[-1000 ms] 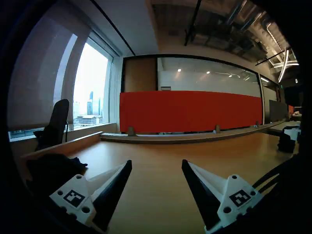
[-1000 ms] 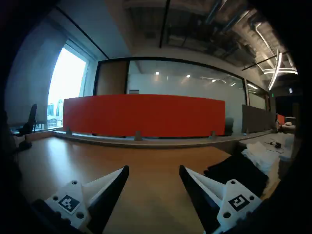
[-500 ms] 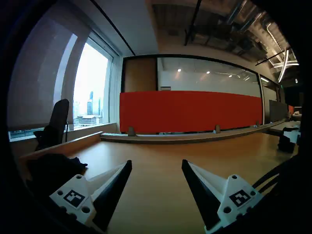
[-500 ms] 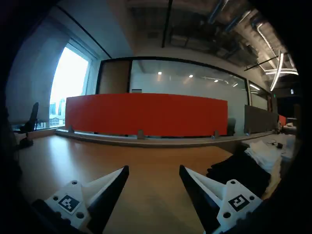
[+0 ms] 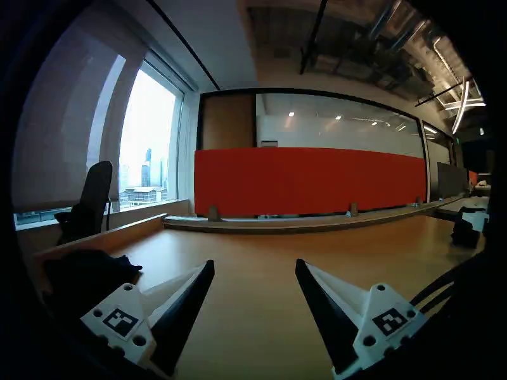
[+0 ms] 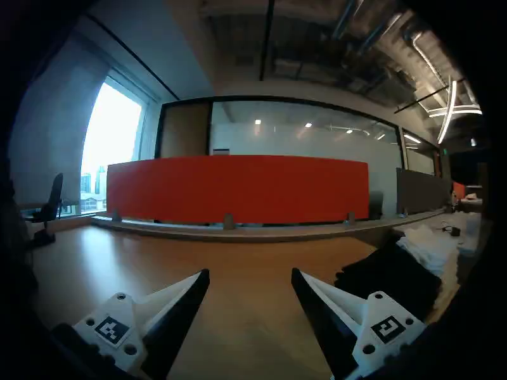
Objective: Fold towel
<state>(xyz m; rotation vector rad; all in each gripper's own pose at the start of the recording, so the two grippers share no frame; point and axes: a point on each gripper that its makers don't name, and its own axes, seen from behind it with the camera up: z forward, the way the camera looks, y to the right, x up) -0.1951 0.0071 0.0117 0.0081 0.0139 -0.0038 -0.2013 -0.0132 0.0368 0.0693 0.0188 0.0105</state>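
We hold the left gripper and right gripper spread, empty, over the bench; black towels lie right of the latter.

Right gripper turned slightly; red partition, office chair edged rightward in its view.

1. I am working in an office: a long wooden desk runs up to a red divider panel.
2. A swivel chair stands by a window facing city towers.
3. Beyond, I see a glass-walled room under exposed ceiling pipes.
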